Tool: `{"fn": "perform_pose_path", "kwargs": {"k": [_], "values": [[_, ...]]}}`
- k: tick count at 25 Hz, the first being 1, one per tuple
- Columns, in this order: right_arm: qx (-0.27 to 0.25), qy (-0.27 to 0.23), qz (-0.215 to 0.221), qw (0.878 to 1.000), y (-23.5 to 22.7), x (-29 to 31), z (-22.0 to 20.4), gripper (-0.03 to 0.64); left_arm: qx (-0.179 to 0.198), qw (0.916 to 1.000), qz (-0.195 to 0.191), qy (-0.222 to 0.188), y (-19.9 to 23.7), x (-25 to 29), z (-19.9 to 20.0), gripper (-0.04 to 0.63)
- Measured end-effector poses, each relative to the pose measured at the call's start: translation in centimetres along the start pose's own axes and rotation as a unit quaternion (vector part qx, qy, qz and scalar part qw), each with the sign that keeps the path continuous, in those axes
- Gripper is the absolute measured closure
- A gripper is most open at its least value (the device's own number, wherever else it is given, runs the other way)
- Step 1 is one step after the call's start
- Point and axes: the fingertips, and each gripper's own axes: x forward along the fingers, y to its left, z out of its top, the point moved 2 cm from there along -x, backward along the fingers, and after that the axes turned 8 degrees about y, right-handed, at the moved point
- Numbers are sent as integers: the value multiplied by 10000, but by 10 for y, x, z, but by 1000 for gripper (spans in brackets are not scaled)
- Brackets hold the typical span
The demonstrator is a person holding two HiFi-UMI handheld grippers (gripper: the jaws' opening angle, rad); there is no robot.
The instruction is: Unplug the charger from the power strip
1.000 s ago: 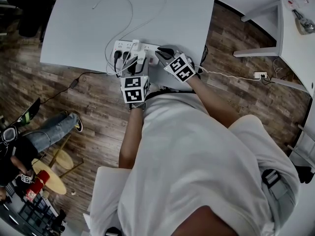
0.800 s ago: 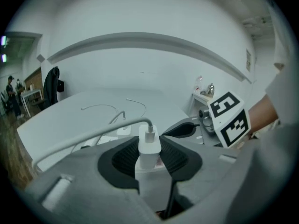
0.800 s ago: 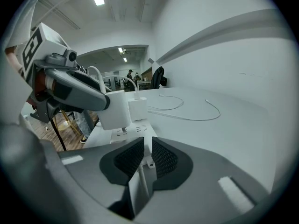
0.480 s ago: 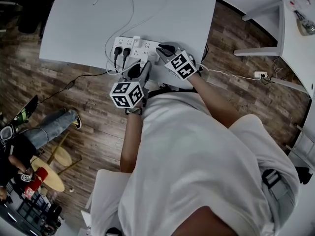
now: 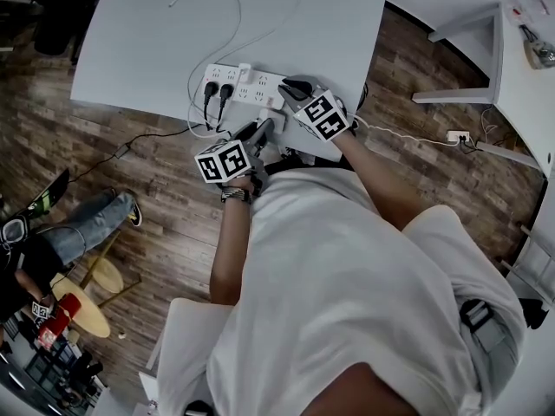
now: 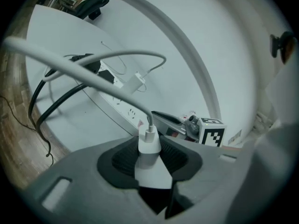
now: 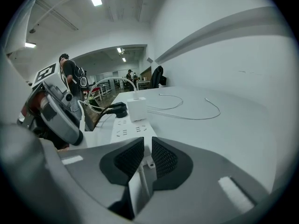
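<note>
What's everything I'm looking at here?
table: one, white, top of the head view
power strip: one, white, on the table's near edge
plugs: two, black, in the strip's left end
plugged charger: one, white, in the strip beside the plugs
cable: one, white, loose on the table
held charger: one, white, out of the strip, in the left gripper
left gripper: one, grey, shut on the held charger
right gripper: one, grey, shut, at the strip's right end

Two chargers (image 6: 148,150) (image 5: 244,73), one power strip (image 5: 260,90)

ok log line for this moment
left gripper: shut on charger | charger: out of power strip | right gripper: at its end
</note>
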Motion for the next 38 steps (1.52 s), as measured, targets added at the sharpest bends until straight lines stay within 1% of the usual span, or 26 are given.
{"fn": "perform_pose_path", "kwargs": {"k": [3, 9, 11, 14, 17, 19, 21, 23, 25, 28, 30, 33, 35, 37, 38], "values": [[17, -2, -15, 10000, 0, 1, -1, 561, -202, 9997, -56, -77, 5, 3, 2, 453], [22, -45, -27, 10000, 2, -1, 0, 561, -152, 9996, -126, -202, 2, 7, 6, 453], [27, -66, -51, 10000, 2, -1, 1, 561, -142, 9995, -28, -270, 4, 6, 6, 453], [34, -30, -62, 10000, 2, -1, 1, 561, 164, 9990, 365, -199, 7, 1, 7, 440], [41, -37, -64, 10000, 2, -2, 1, 561, 468, 9958, 783, -102, 11, -4, 13, 409], [46, -61, -67, 9999, 1, -1, 1, 561, 646, 9925, 1036, 56, 16, -6, 15, 396], [53, -67, -64, 9999, 1, 0, 1, 561, 805, 9894, 1186, 242, 19, -7, 16, 383], [80, -56, -53, 9999, 2, 1, 2, 561, 957, 9861, 1290, 417, 20, -9, 17, 372], [68, -36, -66, 9999, 1, 1, 2, 561, 1083, 9827, 1385, 578, 22, -11, 16, 335], [-275, 103, -230, 9993, 3, -2, 4, 565, 1236, 9804, 1347, 737, 24, -15, 14, 313], [-488, 121, -300, 9983, 8, -5, 9, 598, 1376, 9778, 1337, 845, 27, -19, 12, 311], [-375, -89, -273, 9989, 11, -11, 17, 606, 1670, 9686, 1493, 1083, 32, -22, 5, 312], [-283, -186, -255, 9991, 12, -14, 20, 606, 1798, 9644, 1514, 1215, 34, -26, 2, 313], [-212, -260, -277, 9991, 11, -18, 25, 606, 1870, 9642, 1467, 1180, 33, -33, 4, 322], [-166, -303, -293, 9990, 11, -20, 27, 606, 1900, 9647, 1461, 1092, 31, -37, 7, 354]]}}
